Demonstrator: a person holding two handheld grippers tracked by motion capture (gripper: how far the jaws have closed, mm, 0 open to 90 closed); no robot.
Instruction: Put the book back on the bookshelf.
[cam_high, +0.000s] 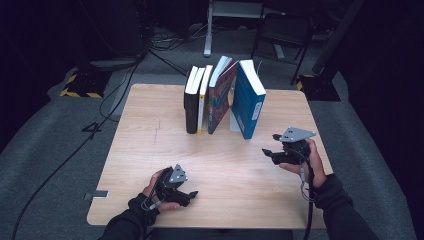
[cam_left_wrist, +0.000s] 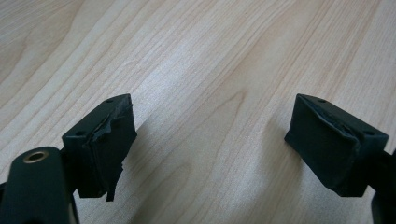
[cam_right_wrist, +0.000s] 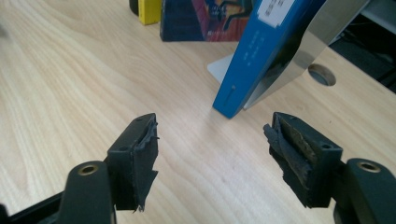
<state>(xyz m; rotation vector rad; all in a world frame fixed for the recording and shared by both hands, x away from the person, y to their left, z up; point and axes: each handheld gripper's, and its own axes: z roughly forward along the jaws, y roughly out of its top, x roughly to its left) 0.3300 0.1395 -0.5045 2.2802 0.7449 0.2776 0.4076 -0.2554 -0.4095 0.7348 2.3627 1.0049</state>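
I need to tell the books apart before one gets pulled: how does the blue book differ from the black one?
The blue book stands at the right end of the row, nearest the right gripper; the black book is at the left end. The blue one leans, its top tilted right, resting on a metal bookend; the black one stands nearly upright against a yellow book. The blue looks thicker. Both stand on end on the table, untouched.

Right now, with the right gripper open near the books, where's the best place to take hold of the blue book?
Probably the blue book near its top, at the spine edge facing the right gripper, with one jaw on each cover. It leans left on a metal bookend, so its right cover is free.
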